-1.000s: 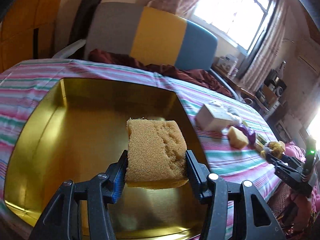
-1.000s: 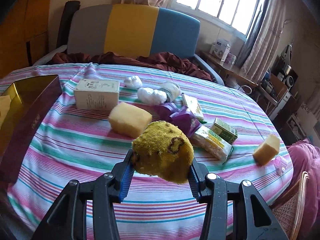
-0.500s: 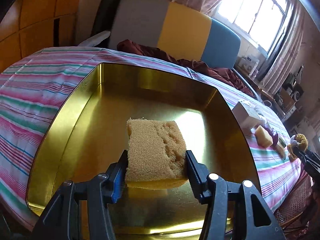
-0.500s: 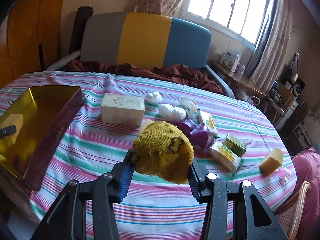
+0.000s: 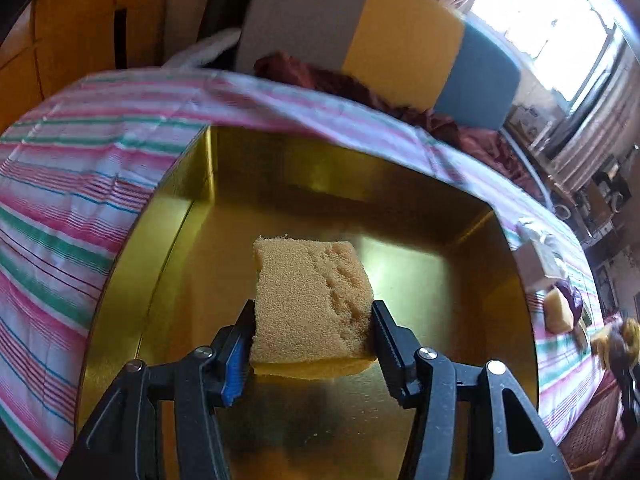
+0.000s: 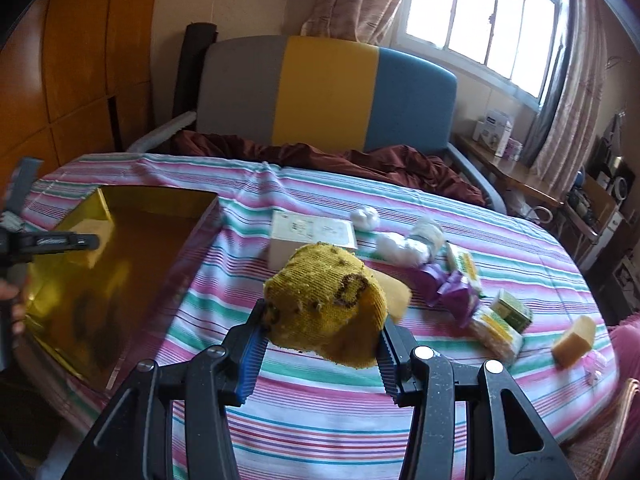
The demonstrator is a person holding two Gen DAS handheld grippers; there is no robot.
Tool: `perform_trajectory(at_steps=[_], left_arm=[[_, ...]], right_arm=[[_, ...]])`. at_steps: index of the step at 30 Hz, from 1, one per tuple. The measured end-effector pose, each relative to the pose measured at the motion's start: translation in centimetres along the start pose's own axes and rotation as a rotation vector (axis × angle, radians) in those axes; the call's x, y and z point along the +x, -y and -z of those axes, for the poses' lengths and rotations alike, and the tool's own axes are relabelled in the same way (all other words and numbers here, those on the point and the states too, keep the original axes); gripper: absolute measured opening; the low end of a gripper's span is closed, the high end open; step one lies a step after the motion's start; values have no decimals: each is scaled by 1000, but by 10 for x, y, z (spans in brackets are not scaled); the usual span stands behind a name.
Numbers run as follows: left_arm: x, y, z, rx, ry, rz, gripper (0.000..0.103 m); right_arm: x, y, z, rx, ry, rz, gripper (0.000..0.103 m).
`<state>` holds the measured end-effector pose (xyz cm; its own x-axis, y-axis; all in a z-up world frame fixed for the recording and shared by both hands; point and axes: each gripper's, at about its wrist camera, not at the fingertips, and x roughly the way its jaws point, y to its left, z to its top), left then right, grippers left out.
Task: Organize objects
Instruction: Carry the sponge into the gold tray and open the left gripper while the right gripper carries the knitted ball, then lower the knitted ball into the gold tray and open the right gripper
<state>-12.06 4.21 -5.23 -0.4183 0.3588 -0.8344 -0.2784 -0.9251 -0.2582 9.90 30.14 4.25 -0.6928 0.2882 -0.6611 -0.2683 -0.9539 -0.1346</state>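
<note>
A tan sponge (image 5: 312, 300) sits pinched between the fingers of my left gripper (image 5: 314, 312), hanging over the inside of the shiny gold tray (image 5: 160, 264). In the right wrist view the same tray (image 6: 132, 248) stands at the table's left end, with the left gripper (image 6: 60, 240) and its sponge (image 6: 94, 240) above it. My right gripper (image 6: 322, 320) is shut on a worn yellow knitted cloth (image 6: 324, 304), held above the striped tablecloth to the right of the tray.
On the striped table (image 6: 320, 400) lie a white box (image 6: 312, 236), white cotton wads (image 6: 394, 246), purple wrappers (image 6: 452, 292), green packets (image 6: 512, 312) and two yellow sponge blocks (image 6: 572, 340). A grey, yellow and blue chair (image 6: 328, 92) with maroon fabric stands behind.
The left gripper carried the sponge further over the tray and tilted downward. The right gripper rose with the yellow cloth and turned left, bringing the tray more into its view.
</note>
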Motion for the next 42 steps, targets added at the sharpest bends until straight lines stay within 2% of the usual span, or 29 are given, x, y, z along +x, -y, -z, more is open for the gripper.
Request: perform_trajectory(at_steps=[3, 7, 10, 12, 15, 21, 26, 30, 34, 38, 42], left_arm=[[9, -1, -10, -30, -28, -19, 56], [13, -2, -26, -61, 9, -38, 59], [18, -3, -41, -52, 29, -79, 66], [18, -5, -48, -54, 48, -127, 77], [10, -13, -53, -55, 87, -119, 80], [-21, -25, -32, -119, 150, -96, 80], [-45, -23, 10, -116, 195, -116, 80], [-65, -29, 39, -149, 248, -116, 80], [-76, -32, 45, -154, 272, -103, 80], [-85, -36, 50, -166, 293, -103, 80], [-87, -43, 59, -200, 277, -82, 80]], right_arm=[[1, -10, -6, -9, 3, -28, 50], [4, -23, -16, 6, 4, -94, 50], [6, -38, -27, -3, 10, -140, 50], [10, -51, -34, -6, 9, -184, 50], [15, -70, -40, -27, 4, -220, 50], [31, -102, -47, -71, -28, -288, 50], [48, -125, -57, -105, -51, -316, 50], [63, -148, -68, -147, -76, -314, 50], [73, -174, -76, -212, -82, -294, 50], [86, -207, -82, -334, -69, -221, 50], [102, -231, -84, -443, -72, -154, 51]])
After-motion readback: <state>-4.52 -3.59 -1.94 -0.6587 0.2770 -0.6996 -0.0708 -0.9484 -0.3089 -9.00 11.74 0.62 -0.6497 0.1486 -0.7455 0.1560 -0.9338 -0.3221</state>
